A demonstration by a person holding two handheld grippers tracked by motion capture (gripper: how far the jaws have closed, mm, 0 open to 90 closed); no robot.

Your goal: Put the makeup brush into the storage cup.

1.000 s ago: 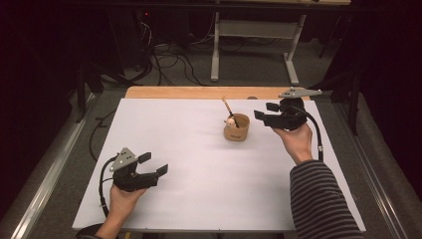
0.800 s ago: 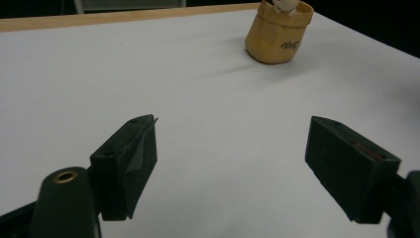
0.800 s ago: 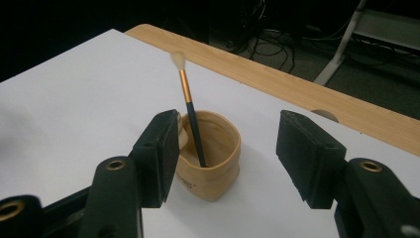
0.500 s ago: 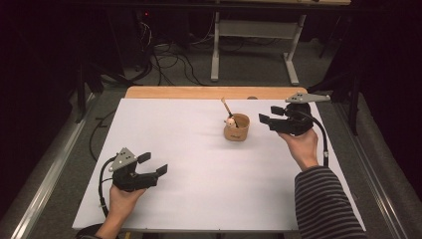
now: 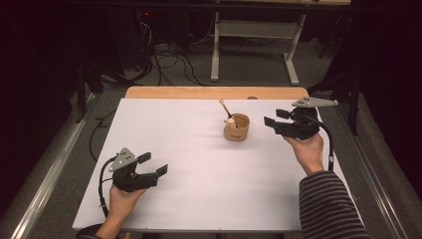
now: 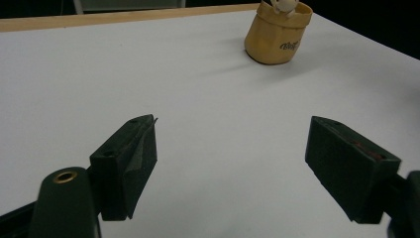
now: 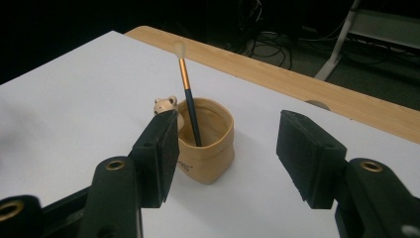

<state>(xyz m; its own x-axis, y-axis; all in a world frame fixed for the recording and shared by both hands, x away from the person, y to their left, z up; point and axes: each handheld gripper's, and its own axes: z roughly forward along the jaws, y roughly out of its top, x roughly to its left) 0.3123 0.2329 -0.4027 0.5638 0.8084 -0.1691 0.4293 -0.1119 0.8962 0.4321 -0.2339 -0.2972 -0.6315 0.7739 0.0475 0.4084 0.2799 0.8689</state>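
Left tongs [image 5: 152, 165] near left over white bench [image 5: 199, 164], jaws wide, empty. Farther right, right tongs [image 5: 275, 117] jaws spread, empty, just right of tan cup [image 5: 236, 127]. Brush [image 7: 188, 96] stands tilted in cup, small bear figure [image 7: 165, 104] on rim.

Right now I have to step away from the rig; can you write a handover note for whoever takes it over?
Left gripper: open, empty, low over the near-left of the white table.
Right gripper: open, empty, just right of the tan pouch cup, fingers aimed at it.
Cup: upright at far centre, brush standing in it, small bear figure at its rim.
Done: nothing grasped.
Left: probably close in and take the brush or cup.
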